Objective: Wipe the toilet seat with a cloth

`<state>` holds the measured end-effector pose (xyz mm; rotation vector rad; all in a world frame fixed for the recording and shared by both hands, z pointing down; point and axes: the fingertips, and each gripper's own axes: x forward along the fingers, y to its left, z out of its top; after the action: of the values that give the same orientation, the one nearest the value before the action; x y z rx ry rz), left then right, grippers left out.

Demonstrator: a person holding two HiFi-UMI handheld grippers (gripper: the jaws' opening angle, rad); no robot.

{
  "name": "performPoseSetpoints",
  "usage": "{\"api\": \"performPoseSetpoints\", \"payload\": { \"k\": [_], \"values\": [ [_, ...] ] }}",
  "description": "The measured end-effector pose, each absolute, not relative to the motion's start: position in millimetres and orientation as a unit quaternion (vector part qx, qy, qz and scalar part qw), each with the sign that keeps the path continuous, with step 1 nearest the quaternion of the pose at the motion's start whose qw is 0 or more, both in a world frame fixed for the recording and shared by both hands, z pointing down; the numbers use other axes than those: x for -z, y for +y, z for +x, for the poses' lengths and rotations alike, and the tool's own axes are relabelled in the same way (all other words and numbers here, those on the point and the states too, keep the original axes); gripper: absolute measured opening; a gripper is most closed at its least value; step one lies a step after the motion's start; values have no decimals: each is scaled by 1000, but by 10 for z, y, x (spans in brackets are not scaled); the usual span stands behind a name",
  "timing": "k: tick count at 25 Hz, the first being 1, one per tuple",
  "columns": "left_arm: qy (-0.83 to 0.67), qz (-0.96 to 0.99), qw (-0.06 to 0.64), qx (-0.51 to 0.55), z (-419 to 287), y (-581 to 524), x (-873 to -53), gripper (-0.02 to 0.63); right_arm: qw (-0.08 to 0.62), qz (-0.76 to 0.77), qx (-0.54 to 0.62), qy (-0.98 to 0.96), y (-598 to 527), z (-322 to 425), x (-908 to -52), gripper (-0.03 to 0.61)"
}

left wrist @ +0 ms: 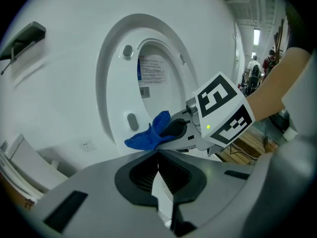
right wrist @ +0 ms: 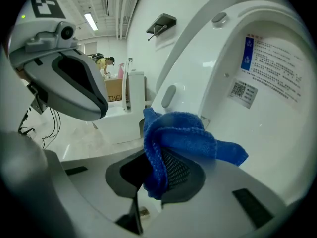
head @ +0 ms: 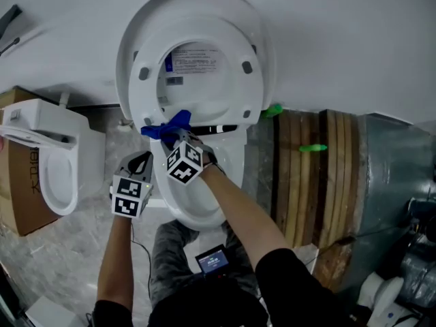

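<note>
The right gripper (right wrist: 157,177) clamps the blue cloth (right wrist: 181,133) at the lower edge of the raised toilet seat (head: 138,90). The left gripper (left wrist: 159,166), clenched and empty, hangs below that seat.

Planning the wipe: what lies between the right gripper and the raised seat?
Only the blue cloth the right gripper clamps, seen in the right gripper view.

1 left gripper (head: 143,159), lower left of centre: pale grey moulded shell, black ribbed pads (left wrist: 143,175), white left marker cube (head: 131,197) with black squares. 1 right gripper (head: 178,136), centre: matching grey shell, right marker cube (head: 184,163) with 1 green light (left wrist: 208,127). 1 thin black cable (head: 138,244), lower left. 2 black sleeves (head: 293,285), bottom edge. Grey trousers (head: 170,247). 1 small screen unit (head: 212,259), bottom centre.
</note>
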<state>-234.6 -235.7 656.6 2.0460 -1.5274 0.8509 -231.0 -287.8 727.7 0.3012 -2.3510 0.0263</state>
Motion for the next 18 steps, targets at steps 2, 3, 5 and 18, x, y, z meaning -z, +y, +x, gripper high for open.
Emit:
{"api": "performPoseSetpoints", "payload": {
  "k": [2, 3, 5, 18],
  "values": [
    [-548, 743, 225, -312, -2274, -2369, -6632, 11, 378, 120, -14, -918, -2905, -2223, -7312, 69],
    [-546, 743, 227, -313, -2235, -2380, -6660, 11, 379, 123, -16, -917, -2920, -2174, -7329, 69],
    [-541, 746, 228, -315, -2150, -2408, -6704, 11, 381, 126, -20, -916, -2945, -2071, -7373, 68],
    [-515, 760, 225, -326, -1621, -2612, -6792, 11, 395, 173, -56, -901, -3270, -1237, -7520, 67]
  ]
}}
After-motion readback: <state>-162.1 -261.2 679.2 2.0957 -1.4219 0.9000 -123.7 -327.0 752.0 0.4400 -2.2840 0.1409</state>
